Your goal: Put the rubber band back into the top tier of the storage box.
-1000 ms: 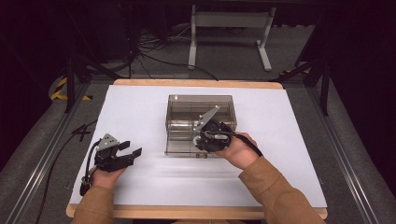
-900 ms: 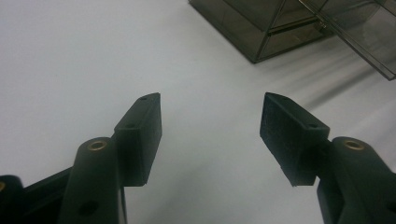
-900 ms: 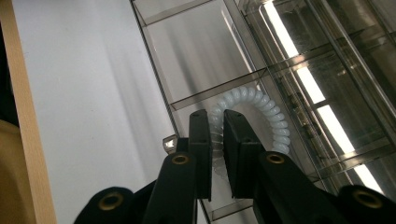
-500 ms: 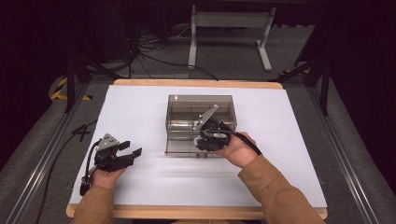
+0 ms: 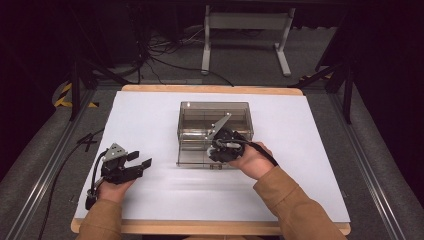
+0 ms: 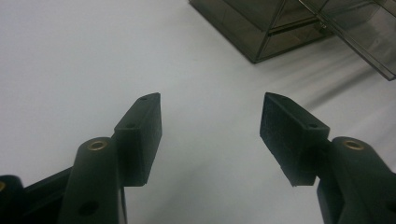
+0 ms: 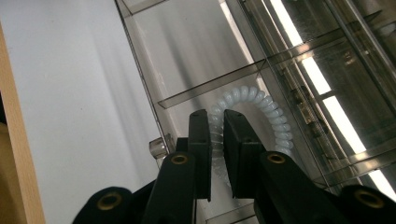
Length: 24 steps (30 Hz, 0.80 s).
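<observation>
Pale coiled hair tie pinched between the closed-in jaws of the right gripper, held inside a compartment of the smoky clear box, box set mid-table on white sheet, left gripper rested apart, jaws spread wide on nothing

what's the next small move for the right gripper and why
Probably lift or lower the white coiled hair tie within the drawer compartment: the right gripper has its jaws pinched on it inside the clear organizer box. The left gripper rests open, aside.
</observation>
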### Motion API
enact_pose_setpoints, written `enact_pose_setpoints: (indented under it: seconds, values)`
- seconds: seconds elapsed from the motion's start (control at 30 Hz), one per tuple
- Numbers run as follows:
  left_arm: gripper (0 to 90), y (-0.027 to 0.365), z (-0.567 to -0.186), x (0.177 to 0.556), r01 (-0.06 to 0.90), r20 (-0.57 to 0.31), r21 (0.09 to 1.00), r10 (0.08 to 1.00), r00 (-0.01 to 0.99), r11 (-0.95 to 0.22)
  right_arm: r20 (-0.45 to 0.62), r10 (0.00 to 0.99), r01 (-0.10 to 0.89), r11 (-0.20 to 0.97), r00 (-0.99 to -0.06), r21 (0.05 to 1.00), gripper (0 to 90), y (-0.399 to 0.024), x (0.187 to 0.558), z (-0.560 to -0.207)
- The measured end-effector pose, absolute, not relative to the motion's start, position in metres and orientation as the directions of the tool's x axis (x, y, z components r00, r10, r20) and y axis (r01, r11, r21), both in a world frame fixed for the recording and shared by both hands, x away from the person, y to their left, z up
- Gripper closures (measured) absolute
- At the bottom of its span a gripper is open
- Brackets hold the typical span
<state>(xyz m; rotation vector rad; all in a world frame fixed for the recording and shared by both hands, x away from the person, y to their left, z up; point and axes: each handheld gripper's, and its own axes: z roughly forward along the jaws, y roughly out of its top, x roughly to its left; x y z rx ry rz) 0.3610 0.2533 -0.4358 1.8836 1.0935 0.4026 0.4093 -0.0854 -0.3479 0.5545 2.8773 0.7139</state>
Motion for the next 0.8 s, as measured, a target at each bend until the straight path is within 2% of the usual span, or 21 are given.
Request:
enact_pose_setpoints:
  seconds: [0.4,0.67,0.8]
  values:
    - [39.5,0.253,-0.436,0.361,0.527,-0.148,0.824,0.818,0.556,-0.208,-0.01,0.383,0.327,0.801,-0.924,0.502,78.2,-0.09,0.409,-0.348]
    - [39.5,0.253,-0.436,0.361,0.526,-0.147,0.824,0.818,0.556,-0.209,-0.018,0.375,0.309,0.791,-0.927,0.528,87.9,-0.093,0.403,-0.34]
    - [39.6,0.253,-0.436,0.361,0.526,-0.147,0.824,0.818,0.556,-0.209,-0.009,0.369,0.305,0.781,-0.929,0.545,90.0,-0.095,0.4,-0.336]
